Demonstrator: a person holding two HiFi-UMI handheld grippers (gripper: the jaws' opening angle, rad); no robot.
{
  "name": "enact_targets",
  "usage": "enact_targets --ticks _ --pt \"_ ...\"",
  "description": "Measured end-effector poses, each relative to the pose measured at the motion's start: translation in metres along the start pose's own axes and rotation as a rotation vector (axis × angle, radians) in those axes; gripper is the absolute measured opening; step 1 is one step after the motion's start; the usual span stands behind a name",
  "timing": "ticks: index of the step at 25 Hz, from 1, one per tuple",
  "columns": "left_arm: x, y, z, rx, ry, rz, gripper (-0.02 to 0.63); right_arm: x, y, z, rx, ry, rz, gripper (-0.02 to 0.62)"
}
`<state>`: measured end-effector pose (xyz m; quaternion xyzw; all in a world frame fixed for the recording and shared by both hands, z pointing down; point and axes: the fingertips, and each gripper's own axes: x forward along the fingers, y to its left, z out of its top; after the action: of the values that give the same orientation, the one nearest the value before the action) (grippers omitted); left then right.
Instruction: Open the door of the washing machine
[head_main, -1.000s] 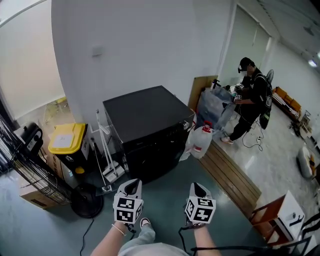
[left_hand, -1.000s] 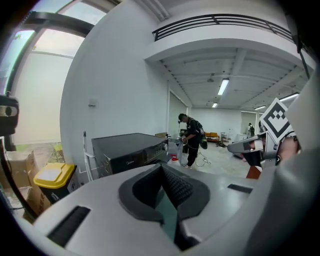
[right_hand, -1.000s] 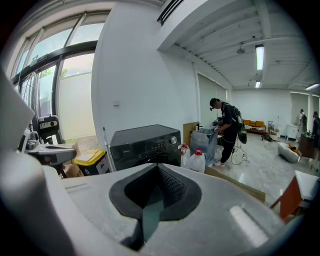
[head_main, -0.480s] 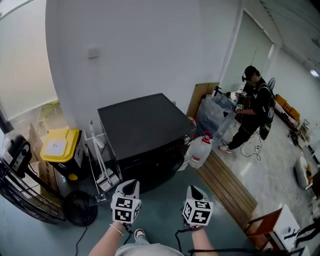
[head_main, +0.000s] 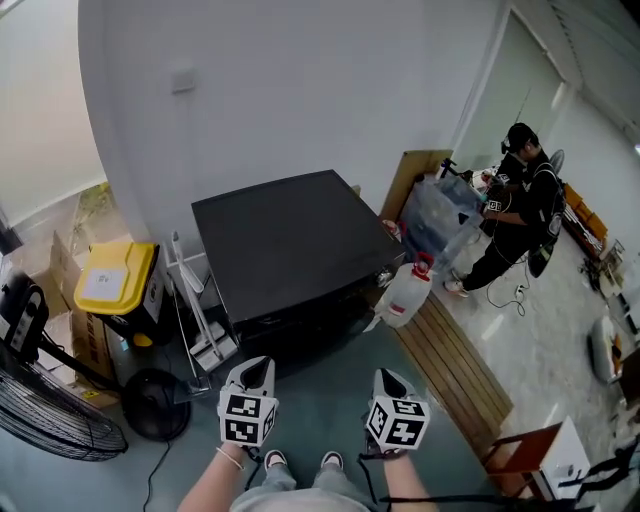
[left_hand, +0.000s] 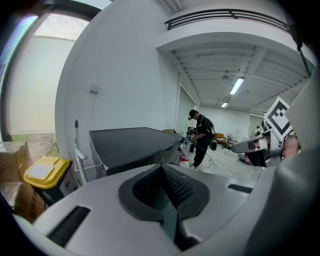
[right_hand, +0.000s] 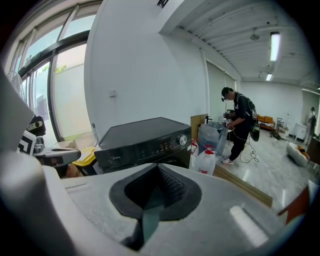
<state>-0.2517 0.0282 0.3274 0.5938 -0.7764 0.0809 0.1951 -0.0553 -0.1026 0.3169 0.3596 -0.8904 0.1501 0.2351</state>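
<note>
The washing machine (head_main: 285, 245) is a black box with a flat dark top, standing against the white wall ahead of me. Its front panel with a round knob (right_hand: 182, 140) shows in the right gripper view, and its door is closed. The left gripper (head_main: 257, 368) hovers over the floor short of the machine's front, jaws shut with nothing between them. The right gripper (head_main: 389, 378) is level with it, to the right, also shut and empty. In the left gripper view the machine (left_hand: 131, 142) lies ahead beyond the closed pads (left_hand: 172, 185).
A yellow-lidded bin (head_main: 112, 280), a white rack (head_main: 192, 300) and a floor fan (head_main: 55, 415) stand left of the machine. On its right are a water jug (head_main: 405, 293), bags (head_main: 440, 212) and wooden planks (head_main: 455, 370). A person (head_main: 518, 200) stands at the far right.
Both grippers and the head camera have moved forward toward the washing machine, which now sits nearer and more central. My shoes have come into view at the bottom edge. Both jaws stay shut.
</note>
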Motion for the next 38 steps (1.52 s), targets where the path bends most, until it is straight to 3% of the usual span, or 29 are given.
enact_targets --ticks 8,18,26,38 --pt "0.011 0.021 -0.011 -0.084 0.016 0.099 0.005 0.031 0.000 0.009 -0.060 0.024 0.054 0.005" --pt "0.036 0.031 -0.050 -0.119 0.079 0.102 0.005 0.069 -0.004 -0.016 -0.069 0.091 0.060 0.006" --pt "0.055 0.055 -0.107 -0.143 0.122 0.139 0.005 0.099 -0.009 -0.066 -0.057 0.161 0.040 0.006" --pt "0.097 0.062 -0.195 -0.165 0.174 0.113 0.005 0.147 -0.014 -0.149 -0.100 0.242 0.007 0.006"
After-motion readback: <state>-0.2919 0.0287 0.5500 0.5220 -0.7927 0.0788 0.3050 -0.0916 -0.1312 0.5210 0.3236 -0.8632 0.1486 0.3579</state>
